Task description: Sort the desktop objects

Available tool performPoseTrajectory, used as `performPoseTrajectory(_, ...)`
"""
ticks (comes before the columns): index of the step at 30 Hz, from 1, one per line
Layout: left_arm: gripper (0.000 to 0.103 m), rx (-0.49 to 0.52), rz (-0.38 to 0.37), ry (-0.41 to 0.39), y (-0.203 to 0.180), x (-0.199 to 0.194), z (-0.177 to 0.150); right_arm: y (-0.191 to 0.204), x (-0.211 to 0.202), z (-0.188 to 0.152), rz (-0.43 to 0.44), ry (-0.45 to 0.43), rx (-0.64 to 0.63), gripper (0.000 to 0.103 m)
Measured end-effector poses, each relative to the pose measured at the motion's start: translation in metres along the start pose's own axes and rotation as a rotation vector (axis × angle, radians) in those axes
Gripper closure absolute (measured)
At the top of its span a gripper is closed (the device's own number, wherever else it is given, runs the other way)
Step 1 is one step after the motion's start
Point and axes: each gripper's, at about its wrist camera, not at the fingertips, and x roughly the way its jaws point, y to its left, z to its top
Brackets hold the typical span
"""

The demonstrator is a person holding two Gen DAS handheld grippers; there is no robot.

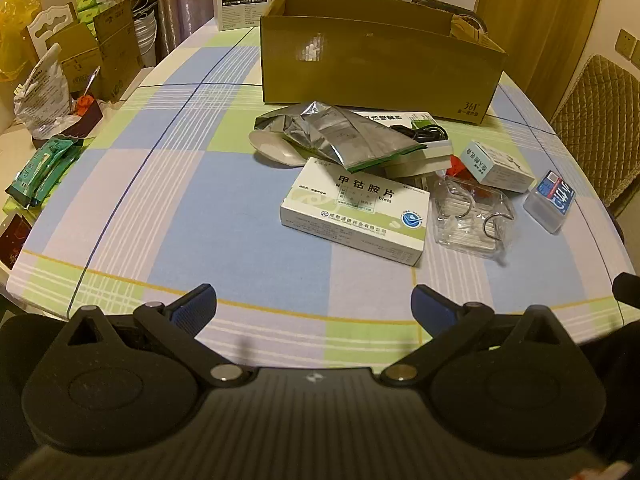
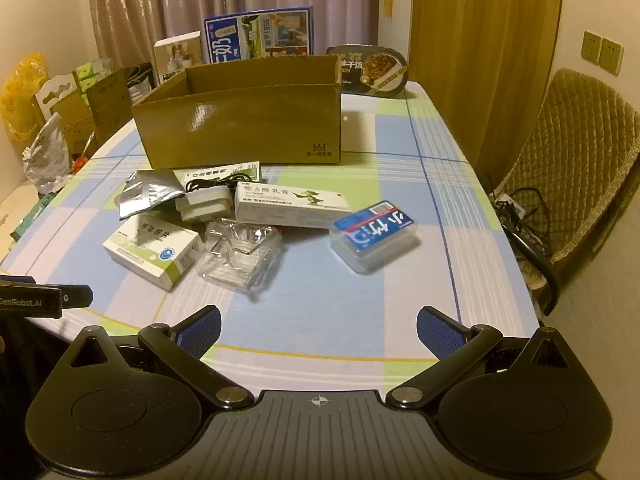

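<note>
Cardboard box (image 2: 240, 120) at frame centre-top; before it, foil pouch (image 2: 150, 194) left, medicine box (image 2: 154, 250) lower left, clear tray (image 2: 240, 254) centre, card case (image 2: 374, 236) right.

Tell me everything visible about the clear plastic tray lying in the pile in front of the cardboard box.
The clear plastic tray is a thin, see-through moulded piece with ribbed walls and shallow compartments, looking like empty blister packaging. Curved metal wire pieces show in or under it in the left wrist view. It lies slightly crumpled on the checked tablecloth, close beside the white and green medicine box; whether they touch is unclear. A long white carton lies just behind it. Neither gripper touches it.
</note>
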Motion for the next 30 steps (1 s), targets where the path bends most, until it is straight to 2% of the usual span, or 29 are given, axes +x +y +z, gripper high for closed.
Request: performPoseTrajectory(30, 0.001, -0.009, -0.002, -0.006, 0.0022, -0.0028, 0.0009, -0.0023, 0.0022, -0.0011, 0.002, 0.012, 0.012, 0.002)
